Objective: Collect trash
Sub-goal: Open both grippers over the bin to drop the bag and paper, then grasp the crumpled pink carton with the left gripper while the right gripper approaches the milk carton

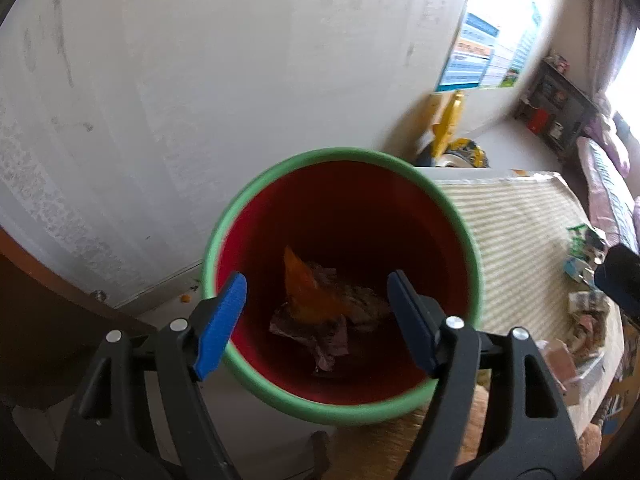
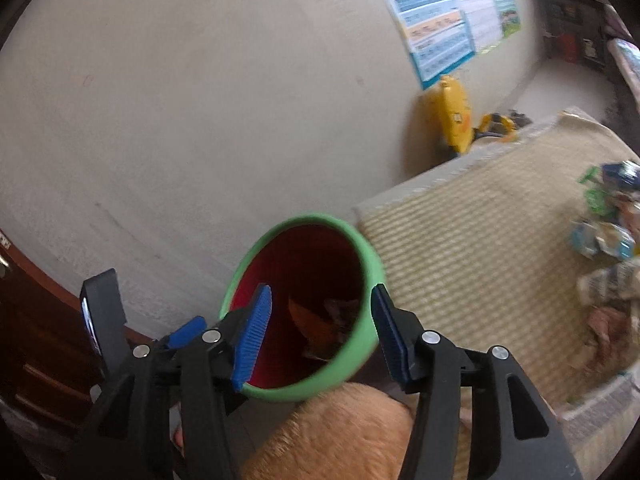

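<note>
The woven mat (image 2: pixel 480 248) lies along the wall, its near corner just beside the red bin (image 1: pixel 344 216) with its green rim, and scattered trash (image 2: pixel 608 240) sits well apart at the mat's far right. Both grippers angle downward over the bin mouth: left gripper (image 1: pixel 316 300), fingers apart, nothing between them; right gripper (image 2: pixel 320 320), fingers apart, straddling the rim. Orange and crumpled wrappers (image 1: pixel 320 304) lie at the bin bottom.

a lived-in room of a home, shown by the woven mat (image 2: pixel 480 240) on the floor, a yellow ride-on toy (image 2: pixel 456 116) against the scuffed white wall (image 1: pixel 200 80), colourful learning posters (image 2: pixel 440 20), a dark shelf (image 1: pixel 556 108) of small things and pink bedding (image 1: pixel 608 184) beyond.
</note>
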### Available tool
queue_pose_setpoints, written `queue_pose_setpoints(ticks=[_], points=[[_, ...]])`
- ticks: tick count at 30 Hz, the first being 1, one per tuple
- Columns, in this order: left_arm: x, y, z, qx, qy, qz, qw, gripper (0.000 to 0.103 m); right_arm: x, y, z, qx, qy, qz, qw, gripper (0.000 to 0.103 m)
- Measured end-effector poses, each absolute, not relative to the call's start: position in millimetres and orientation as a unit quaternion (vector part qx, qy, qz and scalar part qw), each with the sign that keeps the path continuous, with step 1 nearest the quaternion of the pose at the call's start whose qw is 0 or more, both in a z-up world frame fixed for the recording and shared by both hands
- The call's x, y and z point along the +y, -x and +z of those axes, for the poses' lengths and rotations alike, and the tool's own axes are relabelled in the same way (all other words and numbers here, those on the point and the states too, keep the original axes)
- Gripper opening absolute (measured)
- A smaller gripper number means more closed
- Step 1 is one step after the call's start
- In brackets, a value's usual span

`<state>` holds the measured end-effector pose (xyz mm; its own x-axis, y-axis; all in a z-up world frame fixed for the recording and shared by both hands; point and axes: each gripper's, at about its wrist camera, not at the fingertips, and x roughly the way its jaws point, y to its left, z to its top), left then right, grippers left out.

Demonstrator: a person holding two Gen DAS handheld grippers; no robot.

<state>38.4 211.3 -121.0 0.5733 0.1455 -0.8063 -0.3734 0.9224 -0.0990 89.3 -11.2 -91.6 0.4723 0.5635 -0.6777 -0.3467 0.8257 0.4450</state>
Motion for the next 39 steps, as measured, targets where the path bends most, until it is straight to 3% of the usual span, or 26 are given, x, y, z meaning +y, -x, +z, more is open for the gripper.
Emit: queue_pose_setpoints(ticks=[8, 14, 18, 23, 26, 35, 37, 39], points=[[150, -38, -106, 0.44, 0.121, 0.079, 0.886, 0.075, -122, -65, -91, 0.43, -0.133, 0.144, 0.881, 0.054], [92, -46, -120, 0.484, 0.166, -0.003, 0.859, 0.077, -197, -36, -106, 0.434, -0.173, 0.066, 0.882, 0.056], [47, -54, -146, 0.528, 0.141, -0.023, 0.837, 0.079, -218, -24, -108, 0.43, -0.201, 0.06, 0.878, 0.056], [32, -59, -172, 0.572, 0.208, -0.008, 0.793, 0.083, -233, -13, -114, 0.428, -0.219, 0.068, 0.874, 0.057], [25, -63, -174, 0.562, 0.219, 0.025, 0.798, 0.093, -237, -13, -123, 0.434, -0.234, 0.074, 0.867, 0.057], [-12, -83, -202, 0.607, 0.175, 0.026, 0.774, 0.095, -234, -11, -130, 0.44, -0.247, 0.096, 0.858, 0.058], [-15, -83, -201, 0.605, 0.169, 0.019, 0.777, 0.087, -236, -11, -132, 0.442, -0.25, 0.095, 0.856, 0.058], [-23, -85, -198, 0.6, 0.156, -0.008, 0.785, 0.059, -239, -11, -136, 0.445, -0.259, 0.093, 0.852, 0.059]])
